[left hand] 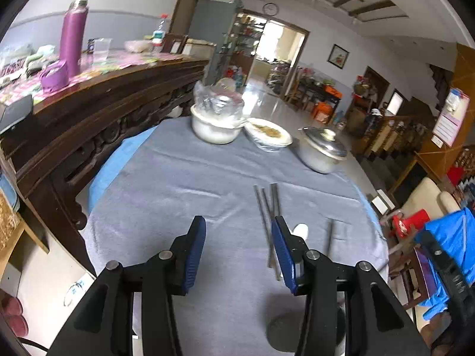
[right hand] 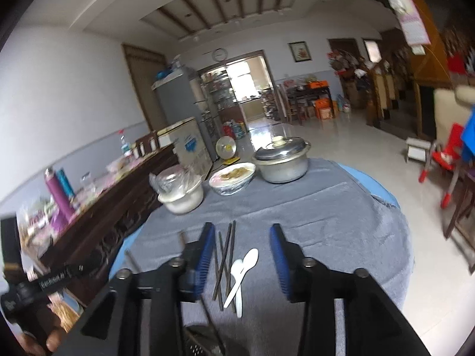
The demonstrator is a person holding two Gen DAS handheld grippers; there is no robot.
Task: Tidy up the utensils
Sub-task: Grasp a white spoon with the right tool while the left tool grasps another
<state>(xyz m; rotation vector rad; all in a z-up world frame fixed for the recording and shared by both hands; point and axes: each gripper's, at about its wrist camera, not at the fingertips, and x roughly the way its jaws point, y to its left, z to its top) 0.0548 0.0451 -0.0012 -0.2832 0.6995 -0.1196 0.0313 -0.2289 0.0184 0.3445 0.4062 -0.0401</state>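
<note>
Chopsticks (right hand: 224,262): long axis near-to-far, just ahead, between right tool (right hand: 242,247) pads.
Right tool: apart, empty.
Left tool (left hand: 239,234): apart, empty, chopsticks by its right pad.

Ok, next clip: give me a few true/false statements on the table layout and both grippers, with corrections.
1. Two white plastic spoons lie beside the dark chopsticks on the grey cloth. True.
2. The right gripper is clamped on a spoon. False: its fingers stand apart, touching nothing.
3. The steel pot has its lid on. True.
4. The left gripper holds the chopsticks. False: it is open, with bare cloth between the fingers.
5. The purple flask stands on the grey cloth. False: it stands on the wooden sideboard.
</note>
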